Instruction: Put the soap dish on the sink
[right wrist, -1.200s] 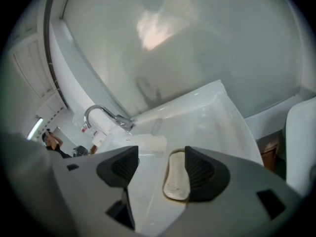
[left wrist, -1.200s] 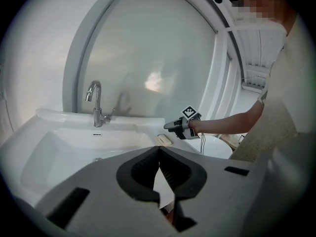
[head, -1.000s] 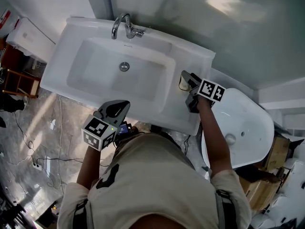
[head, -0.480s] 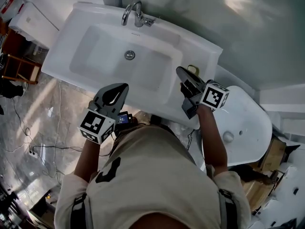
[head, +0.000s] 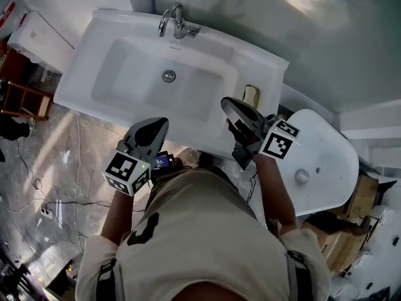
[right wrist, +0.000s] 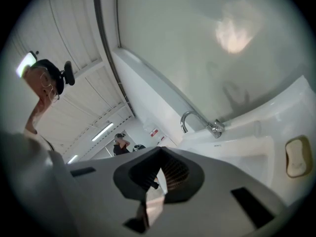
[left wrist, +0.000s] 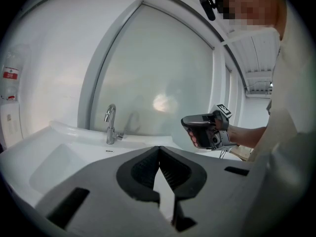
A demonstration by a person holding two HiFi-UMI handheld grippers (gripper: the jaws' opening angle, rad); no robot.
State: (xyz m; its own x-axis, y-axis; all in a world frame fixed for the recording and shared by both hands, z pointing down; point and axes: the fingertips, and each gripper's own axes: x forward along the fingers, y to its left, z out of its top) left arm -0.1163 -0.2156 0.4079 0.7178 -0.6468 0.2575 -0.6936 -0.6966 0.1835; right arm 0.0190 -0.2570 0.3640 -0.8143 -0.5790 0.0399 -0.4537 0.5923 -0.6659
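**Soap dish down, right hand-held gripper [head: 228, 104] drawn back**

Clenched on nothing now, lifted up and away from the soap dish [head: 250, 95]. Dish left alone on the sink [head: 270, 62], right of the bowl. Left hand-held gripper [head: 160, 123] clenched too, empty. Looks done.

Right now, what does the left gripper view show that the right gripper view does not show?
Only the left gripper view shows the right hand-held gripper whole, from outside. Only the right gripper view shows the beige oval soap dish lying on the white ceramic sink, and a distant person. Both show that sink and the curved chrome faucet.
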